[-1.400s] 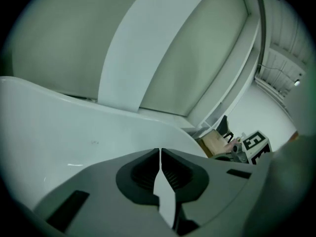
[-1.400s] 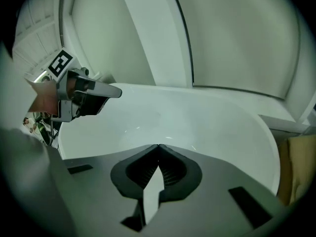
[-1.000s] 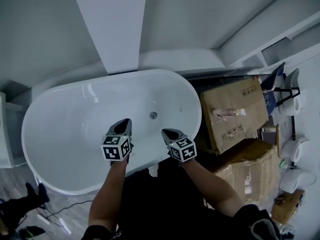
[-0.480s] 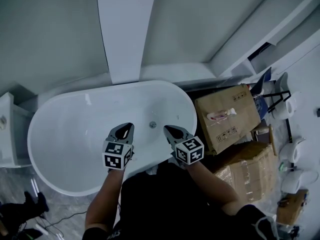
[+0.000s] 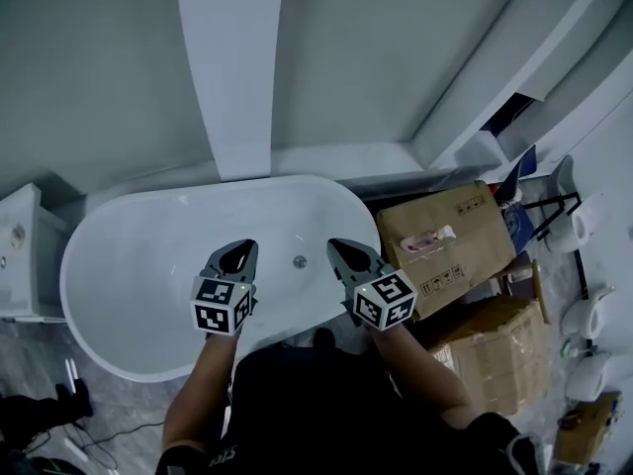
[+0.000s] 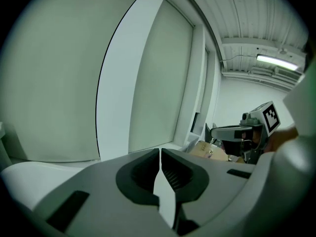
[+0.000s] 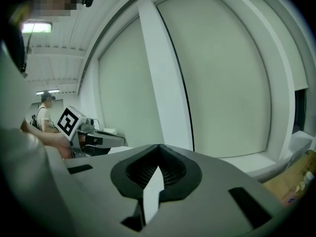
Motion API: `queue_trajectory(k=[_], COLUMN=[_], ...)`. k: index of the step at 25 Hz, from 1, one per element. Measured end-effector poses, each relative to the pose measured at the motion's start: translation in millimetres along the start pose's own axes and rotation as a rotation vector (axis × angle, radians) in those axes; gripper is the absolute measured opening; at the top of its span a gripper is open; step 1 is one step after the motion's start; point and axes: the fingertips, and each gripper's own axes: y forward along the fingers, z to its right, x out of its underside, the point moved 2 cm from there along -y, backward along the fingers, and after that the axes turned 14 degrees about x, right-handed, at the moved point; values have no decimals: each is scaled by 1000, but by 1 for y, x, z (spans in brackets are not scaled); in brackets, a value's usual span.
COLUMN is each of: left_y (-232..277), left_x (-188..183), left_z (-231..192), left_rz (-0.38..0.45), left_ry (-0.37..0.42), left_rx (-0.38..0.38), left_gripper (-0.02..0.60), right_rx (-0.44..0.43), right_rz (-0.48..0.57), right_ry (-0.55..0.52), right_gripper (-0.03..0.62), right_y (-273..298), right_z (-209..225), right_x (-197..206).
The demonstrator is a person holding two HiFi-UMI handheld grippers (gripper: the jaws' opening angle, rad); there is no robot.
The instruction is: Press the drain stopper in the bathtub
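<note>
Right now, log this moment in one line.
left gripper shut, empty | right gripper shut, empty | both over bathtub | drain stopper not touched

Warehouse-like workspace: freestanding bathtub [image 5: 138,275] beside cardboard boxes [image 5: 445,245], bare white wall panels [image 5: 99,67], strip light [image 6: 279,59].

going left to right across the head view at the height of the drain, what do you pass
white cabinet → left gripper → drain stopper → right gripper → cardboard box
</note>
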Motion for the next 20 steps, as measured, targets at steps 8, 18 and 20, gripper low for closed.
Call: queue_trajectory(k=[8, 18, 20], left_y=[16, 30, 29], left_x=[-45, -68, -69], left_z=[68, 127, 131], left_rz=[63, 130, 134], left_ry=[19, 57, 60], left_rx=[-51, -103, -111], left_gripper=[26, 26, 26], right_rx=[-85, -173, -174], right_rz=[149, 207, 209], right_ry=[-44, -50, -43], right_gripper=[12, 12, 12], right_y=[-86, -113, -115], right_z=[49, 92, 94], right_x=[-58, -62, -63])
